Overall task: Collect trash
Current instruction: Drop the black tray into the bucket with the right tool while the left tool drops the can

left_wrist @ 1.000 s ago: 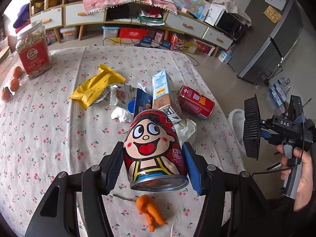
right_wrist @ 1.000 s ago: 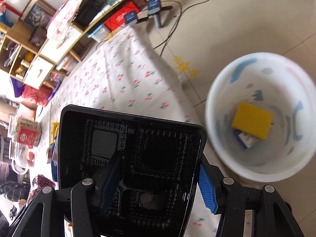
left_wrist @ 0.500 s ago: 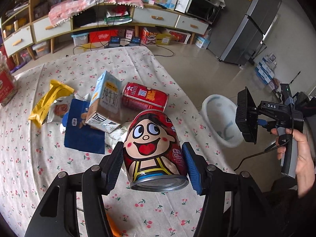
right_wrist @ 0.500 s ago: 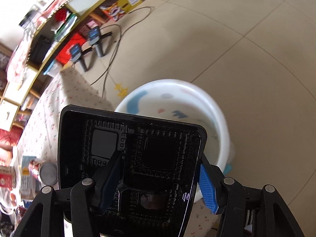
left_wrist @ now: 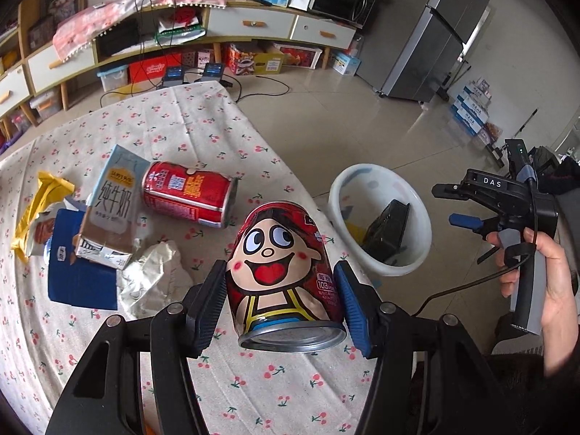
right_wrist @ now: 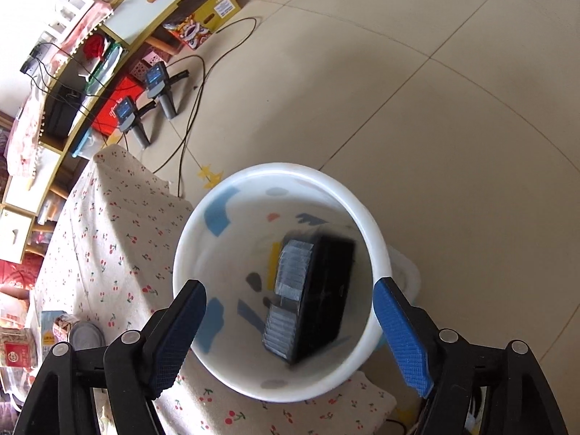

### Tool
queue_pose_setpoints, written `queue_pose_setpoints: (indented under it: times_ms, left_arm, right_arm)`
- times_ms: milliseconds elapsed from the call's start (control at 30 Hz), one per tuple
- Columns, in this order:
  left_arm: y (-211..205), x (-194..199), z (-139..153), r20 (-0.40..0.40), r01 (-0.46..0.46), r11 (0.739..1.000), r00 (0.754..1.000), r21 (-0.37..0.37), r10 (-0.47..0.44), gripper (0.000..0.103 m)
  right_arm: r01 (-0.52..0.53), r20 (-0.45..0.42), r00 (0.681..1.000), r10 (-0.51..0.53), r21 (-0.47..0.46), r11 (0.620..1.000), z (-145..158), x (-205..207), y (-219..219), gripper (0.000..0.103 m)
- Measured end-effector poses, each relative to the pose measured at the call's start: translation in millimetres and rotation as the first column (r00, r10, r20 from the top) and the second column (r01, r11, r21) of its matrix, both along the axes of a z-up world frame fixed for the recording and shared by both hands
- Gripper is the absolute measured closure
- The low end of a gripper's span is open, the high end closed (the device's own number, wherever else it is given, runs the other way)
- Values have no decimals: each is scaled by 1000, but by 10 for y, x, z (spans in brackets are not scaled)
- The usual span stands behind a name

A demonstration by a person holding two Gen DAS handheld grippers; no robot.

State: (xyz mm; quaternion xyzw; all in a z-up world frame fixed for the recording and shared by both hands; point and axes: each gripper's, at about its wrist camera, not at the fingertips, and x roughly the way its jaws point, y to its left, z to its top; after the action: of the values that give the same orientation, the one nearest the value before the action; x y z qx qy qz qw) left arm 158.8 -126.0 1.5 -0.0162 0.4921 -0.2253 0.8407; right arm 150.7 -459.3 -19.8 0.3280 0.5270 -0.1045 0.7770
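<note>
My left gripper is shut on a red cartoon-face can and holds it above the table near its right edge. My right gripper is open and empty, right above the white bin. A black plastic tray lies inside the bin, blurred. The bin, the tray and the right gripper also show in the left wrist view. On the table lie a red can, a milk carton, crumpled foil, a blue packet and a yellow wrapper.
The table has a cherry-print cloth. The bin stands on the tiled floor beside the table's right edge. Two handheld devices and cables lie on the floor by a low shelf unit. A grey fridge stands at the back right.
My right gripper opened and the black tray dropped into the bin. My left gripper carried the cartoon can right, toward the bin.
</note>
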Motion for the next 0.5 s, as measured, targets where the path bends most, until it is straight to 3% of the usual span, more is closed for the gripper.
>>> queue_pose_setpoints:
  times_ms: [300, 500]
  left_arm:
    - [-747, 112, -129, -19, 108, 994, 994, -19, -109, 42]
    - [-1229, 165, -263, -16, 163, 987, 987, 10, -163, 41]
  right_arm:
    - [-42, 3, 999, 43, -88, 995, 145, -305, -159, 22]
    - [-55, -12, 998, 54, -121, 991, 119, -465, -295, 22]
